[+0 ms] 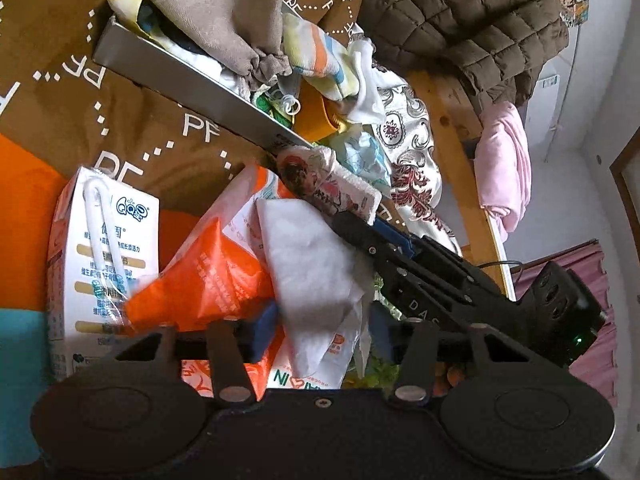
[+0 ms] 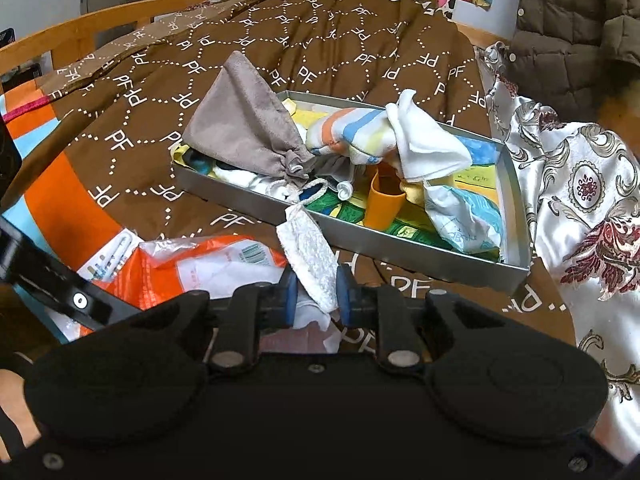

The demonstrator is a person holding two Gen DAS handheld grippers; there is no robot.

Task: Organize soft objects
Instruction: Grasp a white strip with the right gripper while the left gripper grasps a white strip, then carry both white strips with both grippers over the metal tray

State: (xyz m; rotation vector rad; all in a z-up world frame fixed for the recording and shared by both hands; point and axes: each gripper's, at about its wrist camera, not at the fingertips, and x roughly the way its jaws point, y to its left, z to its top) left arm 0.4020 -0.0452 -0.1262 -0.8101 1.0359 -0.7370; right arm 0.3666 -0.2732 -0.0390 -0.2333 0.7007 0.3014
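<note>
The right gripper (image 2: 316,294) pinches a white pouch (image 2: 310,254) before the tray (image 2: 516,208); its cord could snag the rim; the left gripper (image 1: 320,320) stands half-open around a tissue (image 1: 308,256), which may tear.

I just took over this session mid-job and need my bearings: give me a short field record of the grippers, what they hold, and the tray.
right gripper: shut on the white knit pouch, just in front of the tray
left gripper: around the orange-and-white packet and white tissue; grip unclear
tray: grey metal, on the brown quilt
in tray: grey drawstring bag, striped cloth, white cloth, orange cup
beside packet: milk carton
</note>
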